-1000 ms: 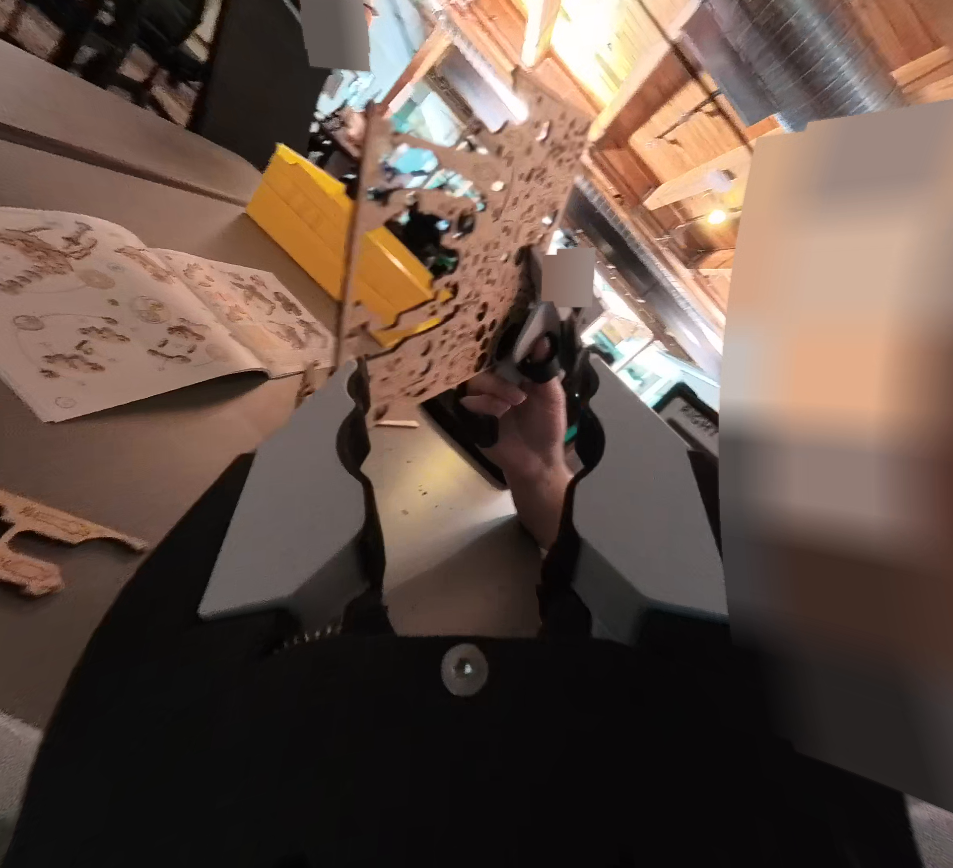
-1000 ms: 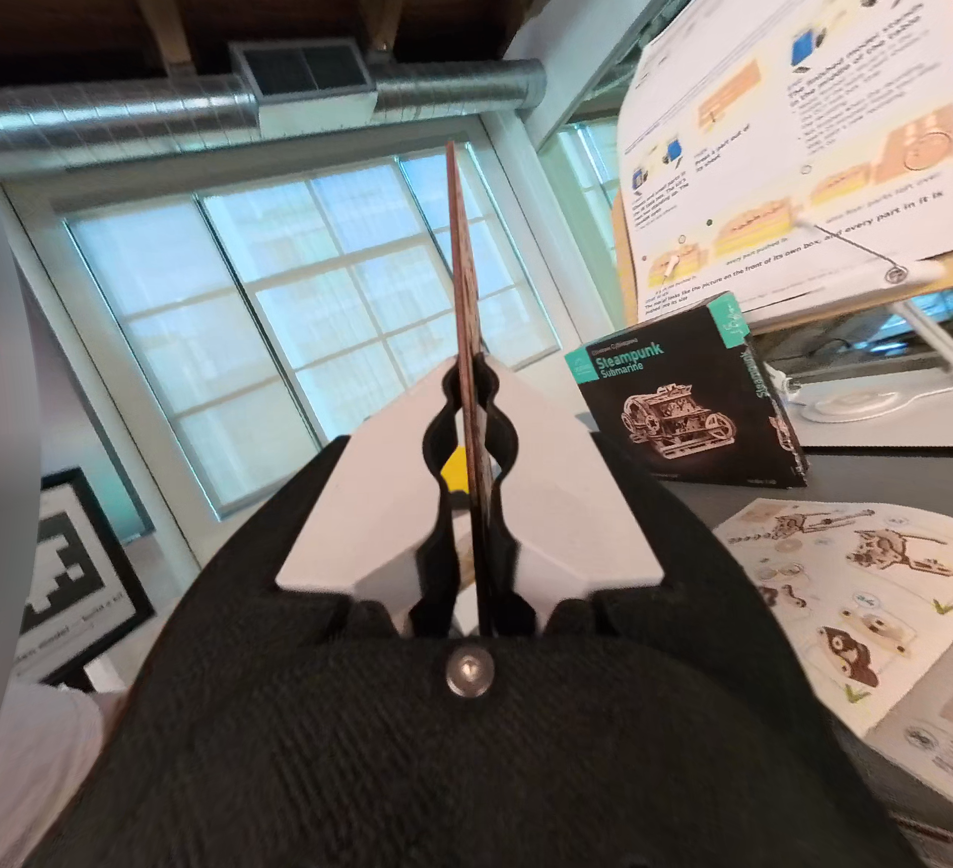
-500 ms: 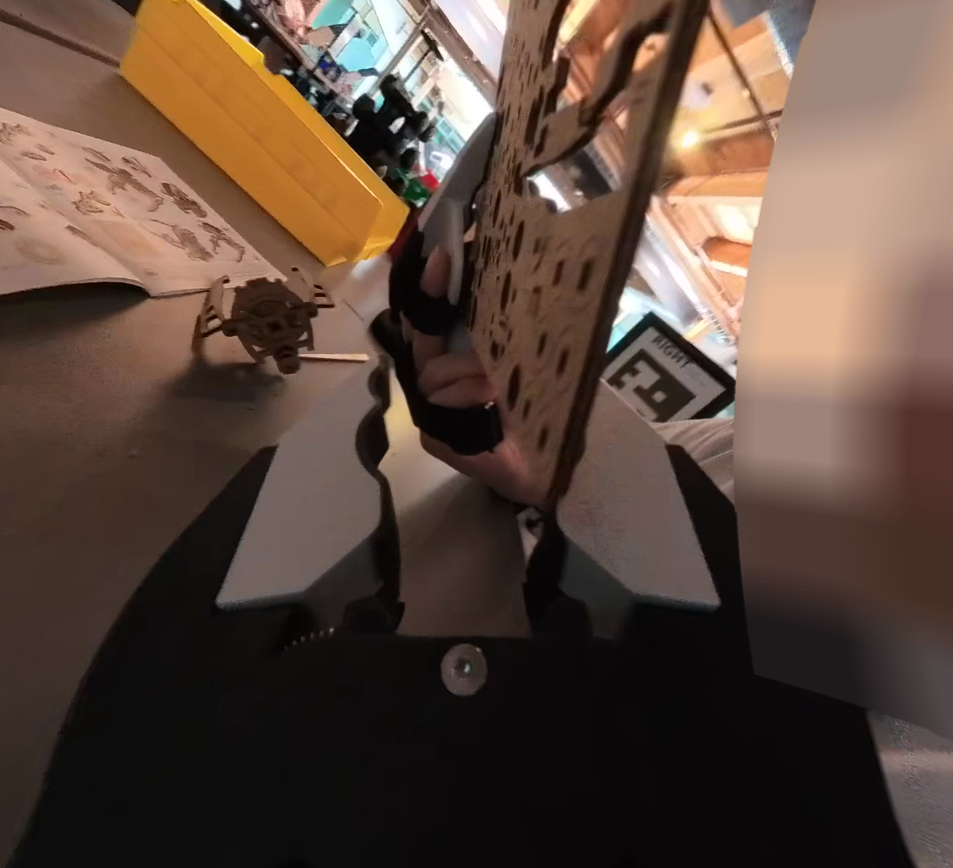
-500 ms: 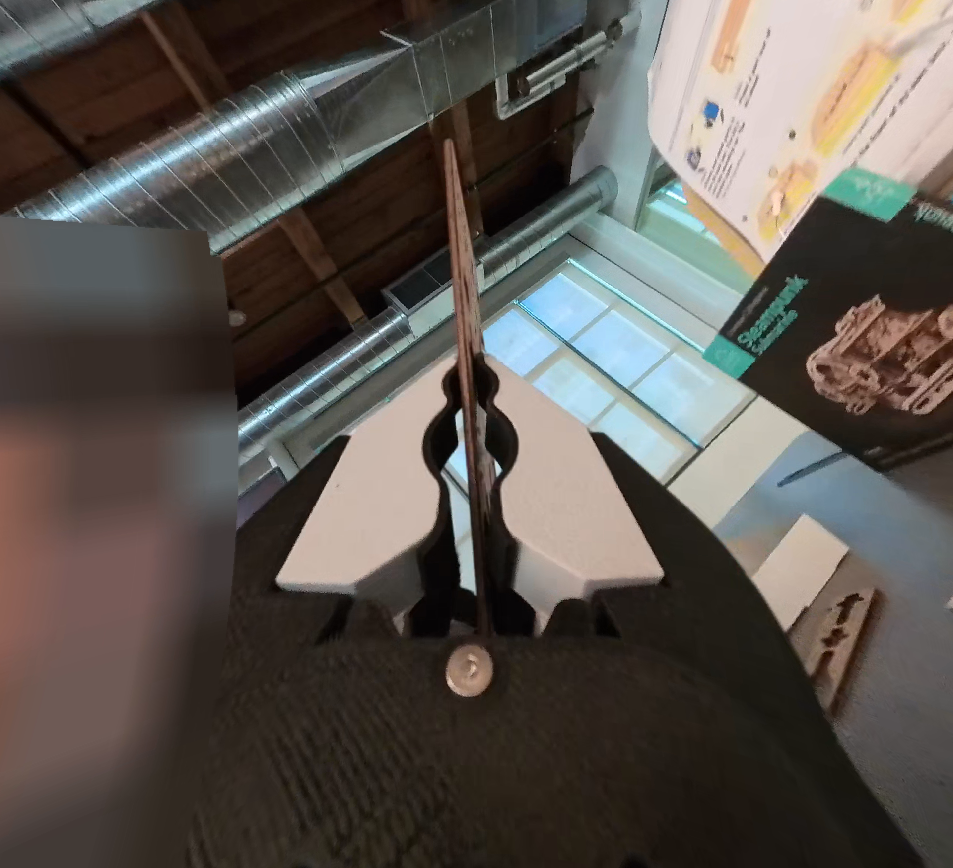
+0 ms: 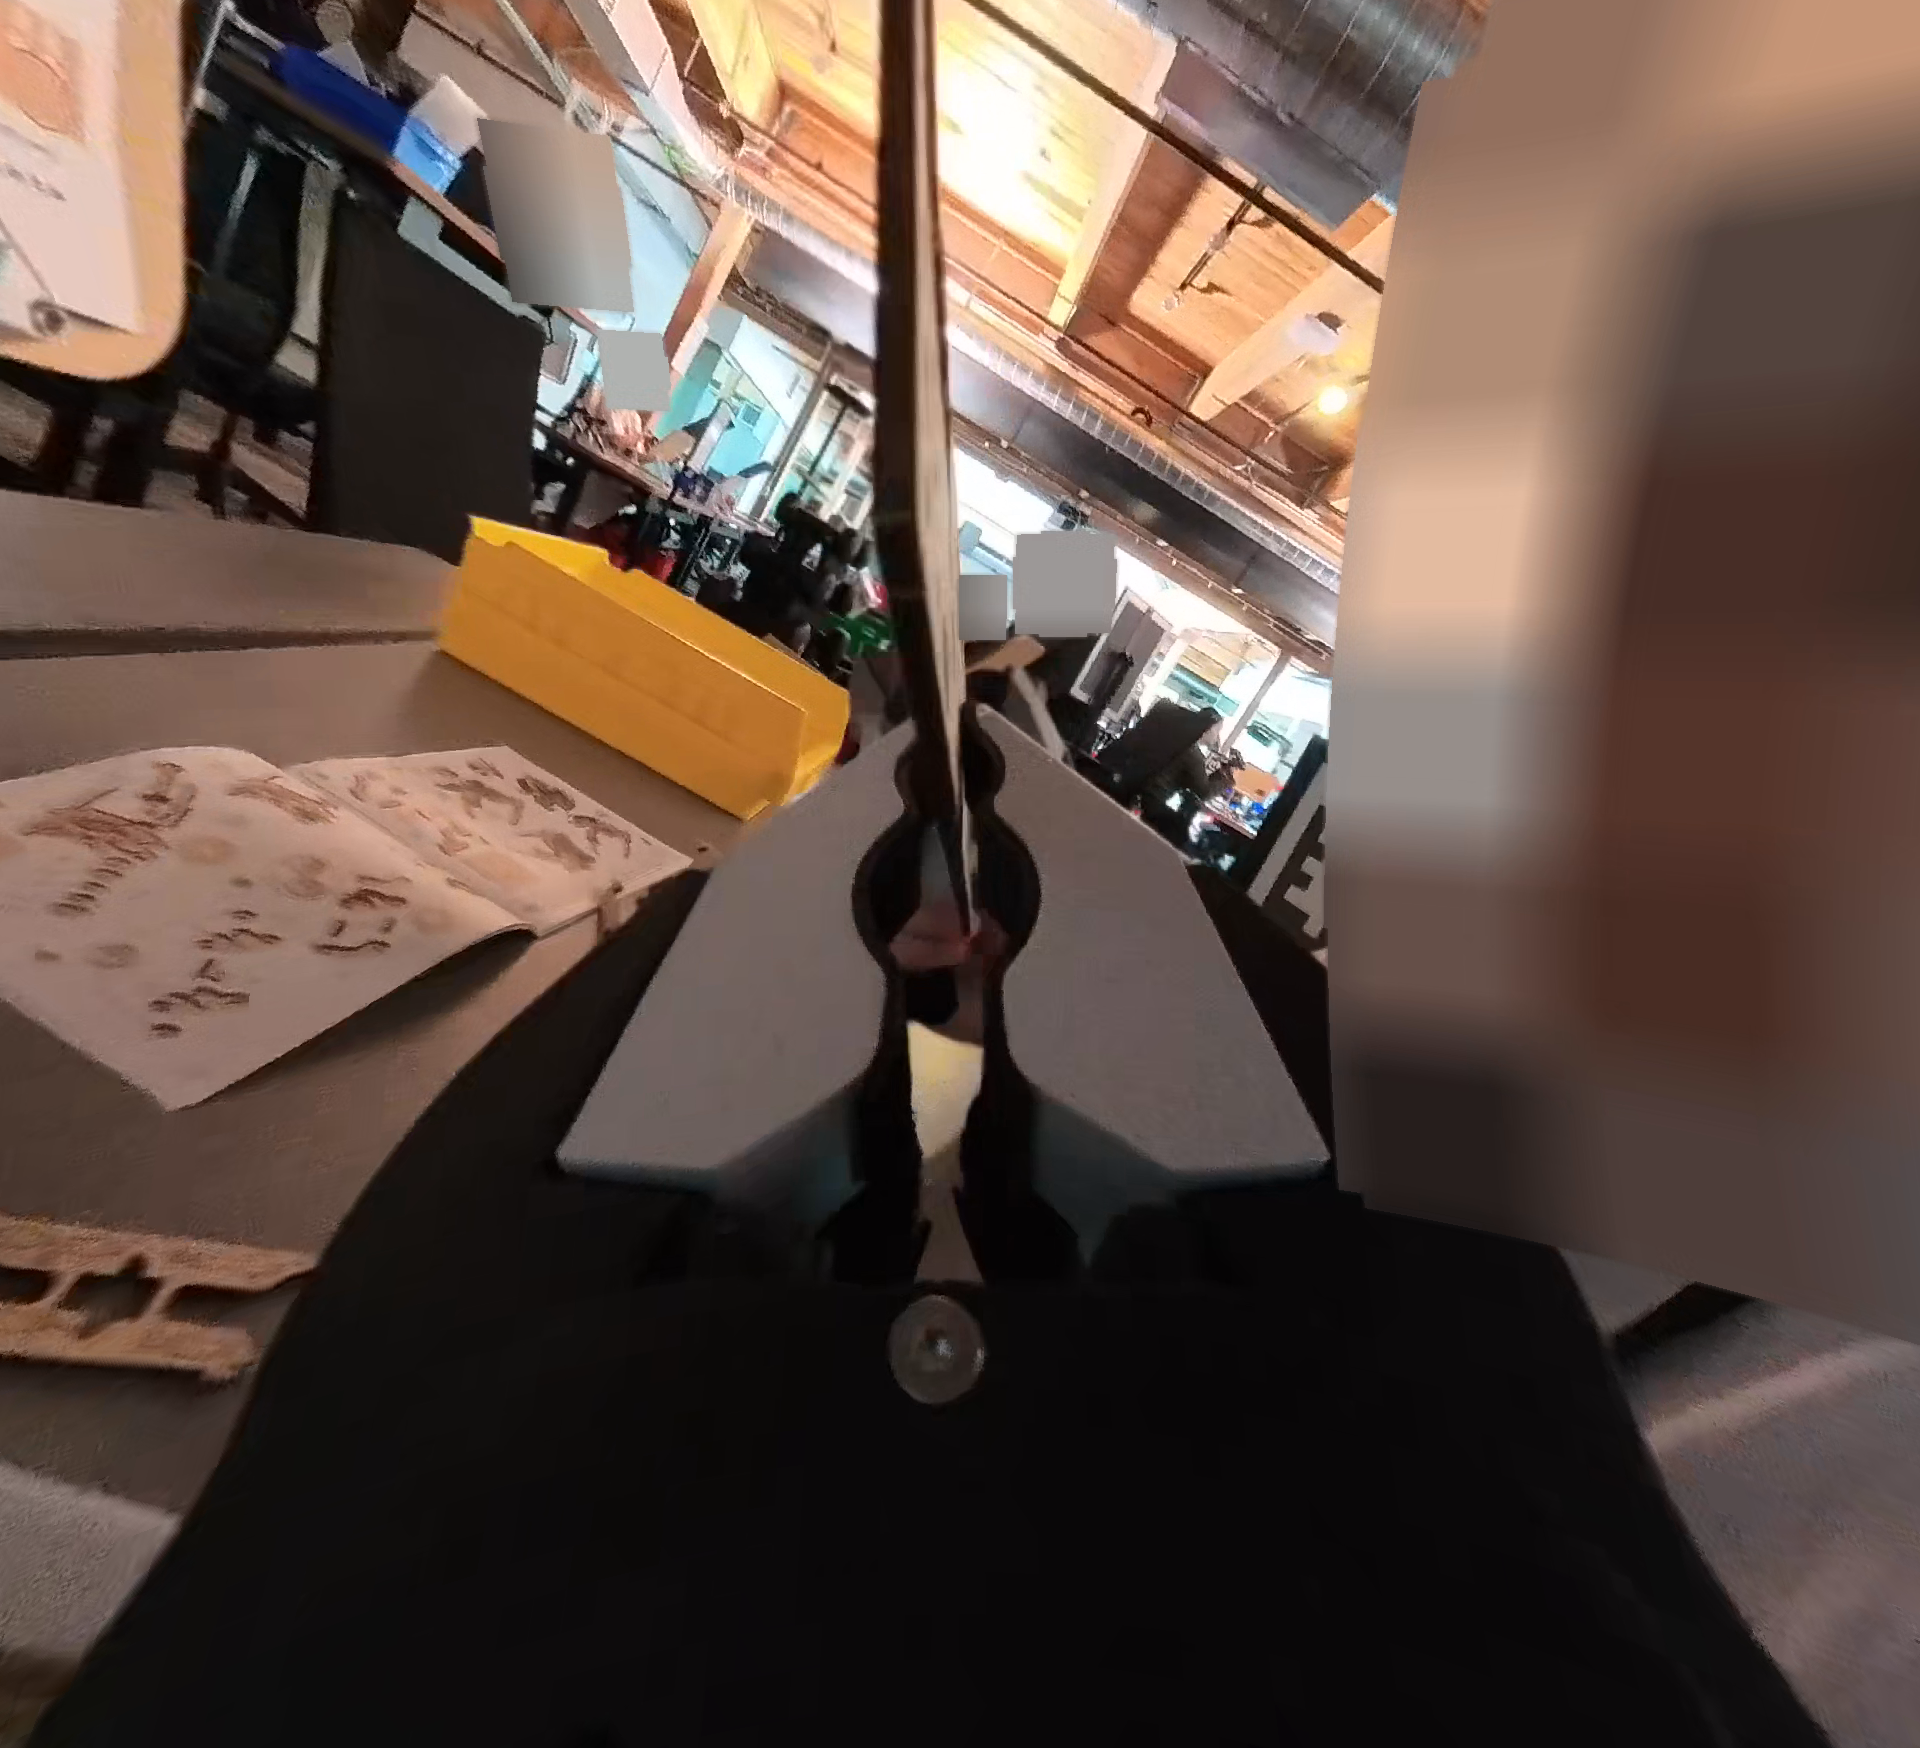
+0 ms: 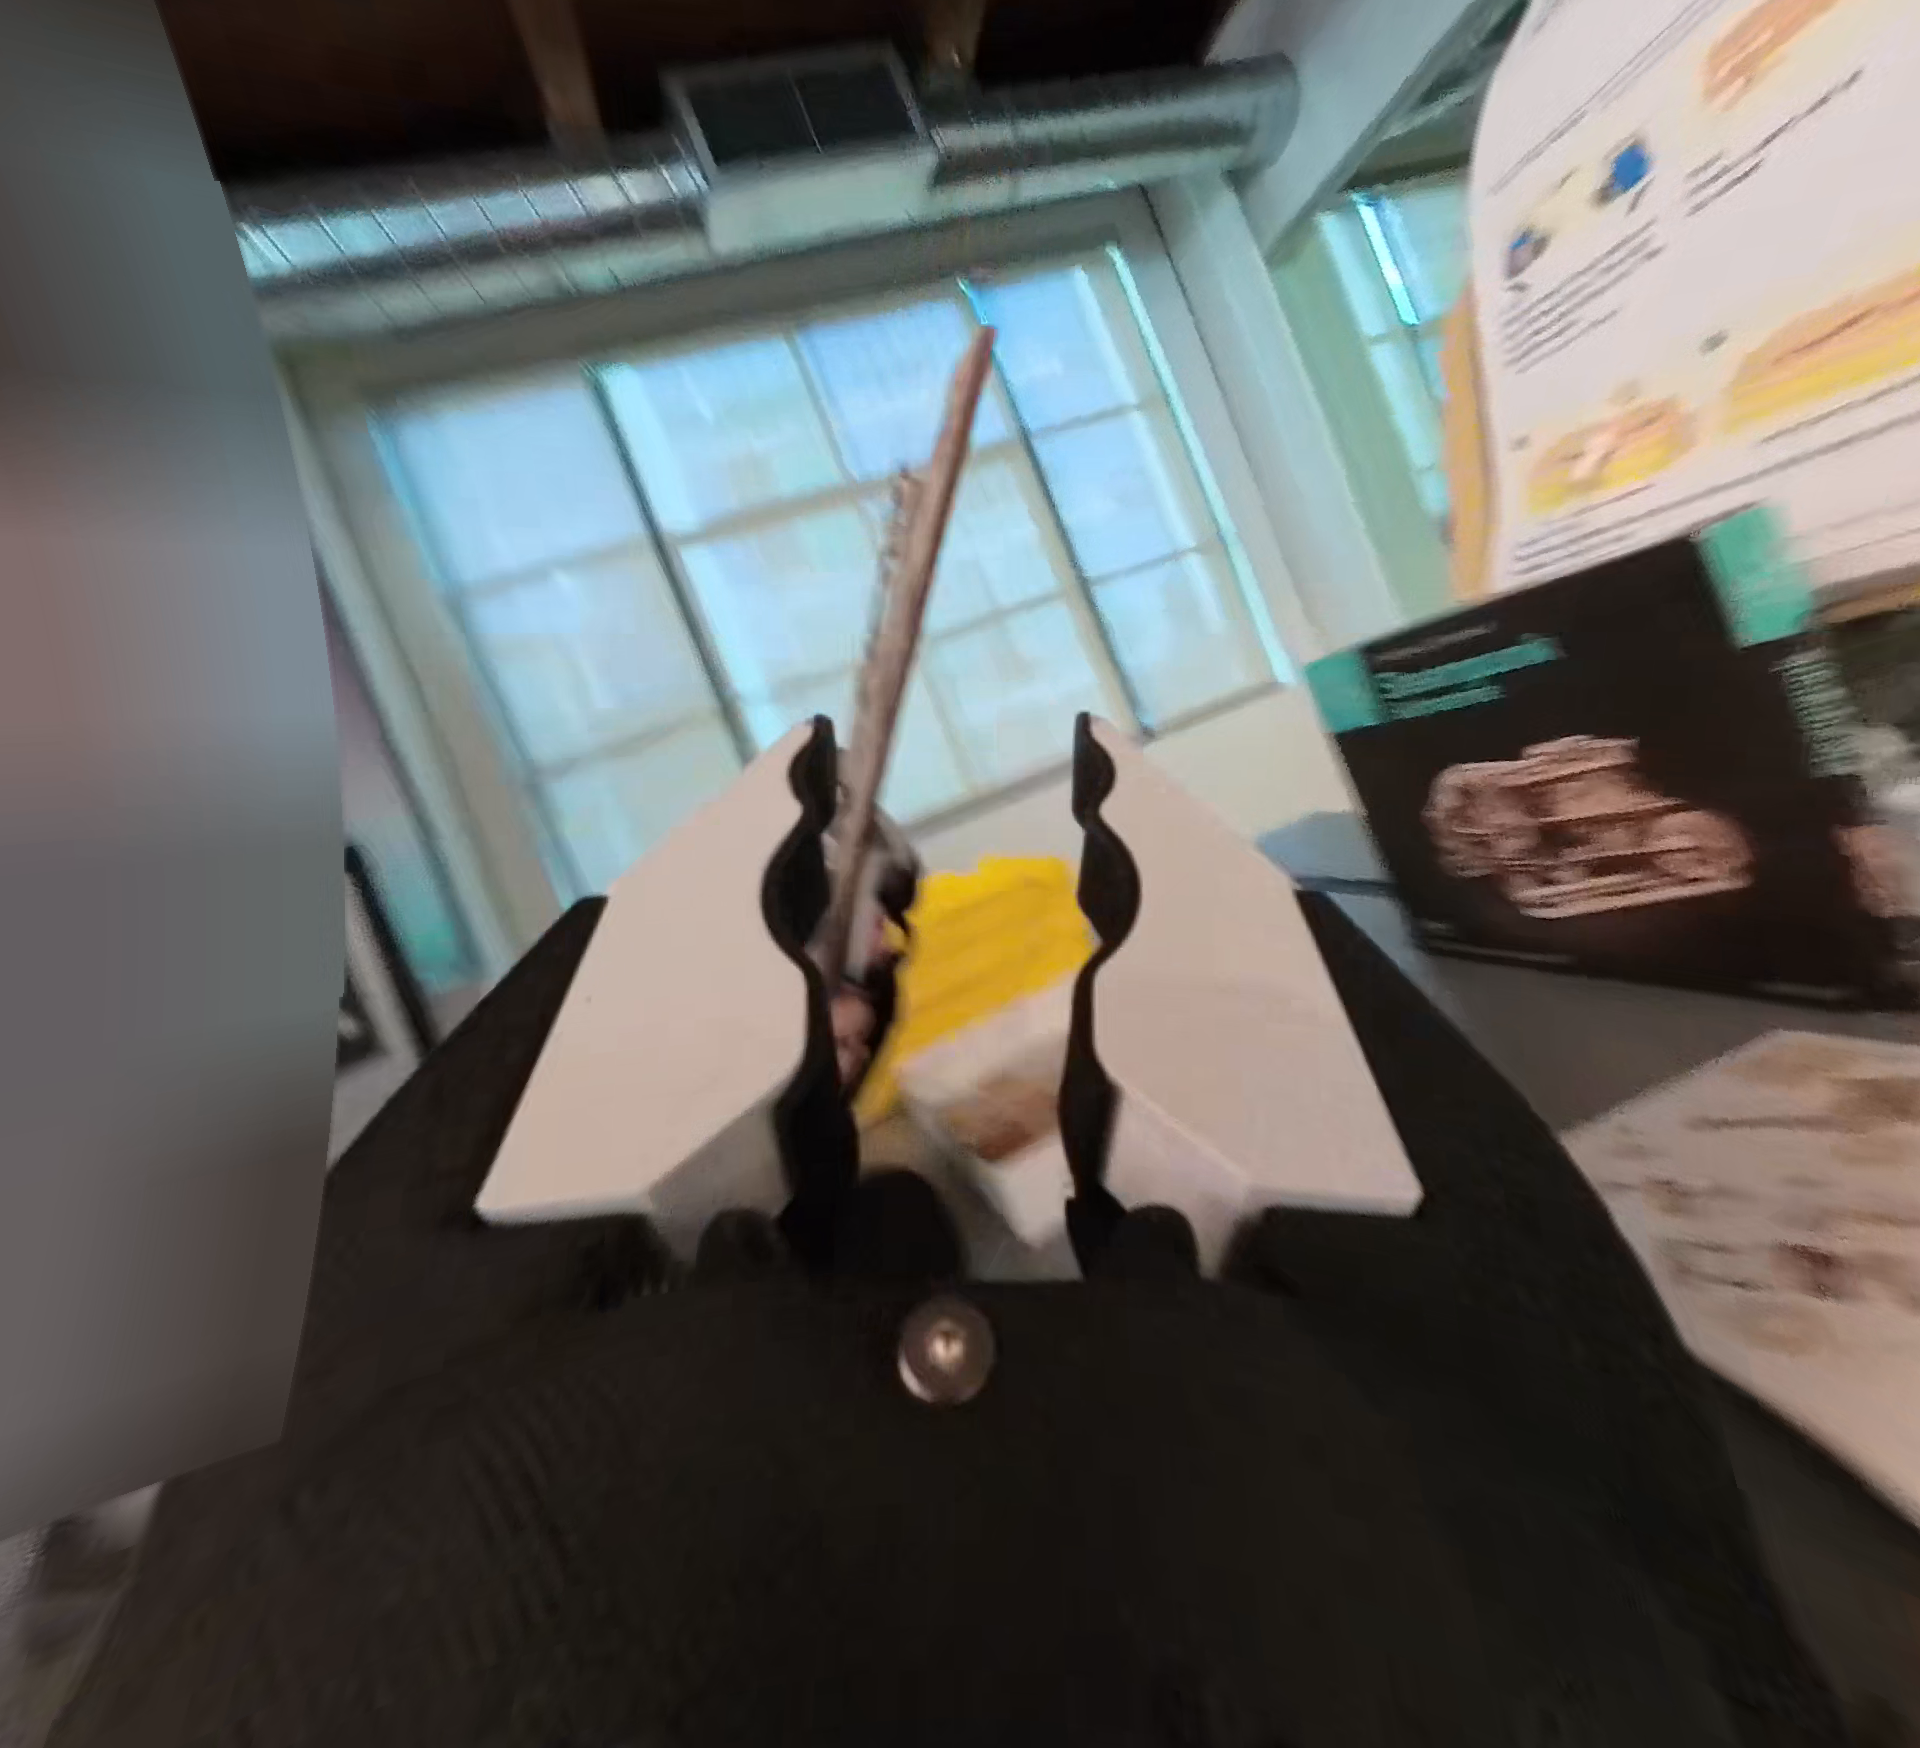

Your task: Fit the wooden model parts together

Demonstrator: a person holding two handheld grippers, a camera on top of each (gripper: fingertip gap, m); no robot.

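The wooden parts sheet (image 5: 914, 348) is a thin laser-cut board, seen edge-on, standing upright above the table. My left gripper (image 5: 940, 722) is shut on its lower edge and holds it up. In the right wrist view the same sheet (image 6: 914, 597) leans between the fingers, close to the left one. My right gripper (image 6: 951, 742) is open, with a wide gap between its jaws. That view is blurred by motion. A hand shows dimly behind the sheet.
A yellow bin (image 5: 634, 659) stands at the back of the grey table (image 5: 208, 680). An open instruction booklet (image 5: 281, 877) lies at the left, with a punched-out wooden frame (image 5: 114, 1283) near the front edge. A black model box (image 6: 1610, 815) and a poster (image 6: 1714, 244) stand at the right. Left tips to right tips: about 12 centimetres.
My left gripper has closed on the sheet, which now stands between its fingers. My right gripper, shut on the sheet before, has opened and let it go.
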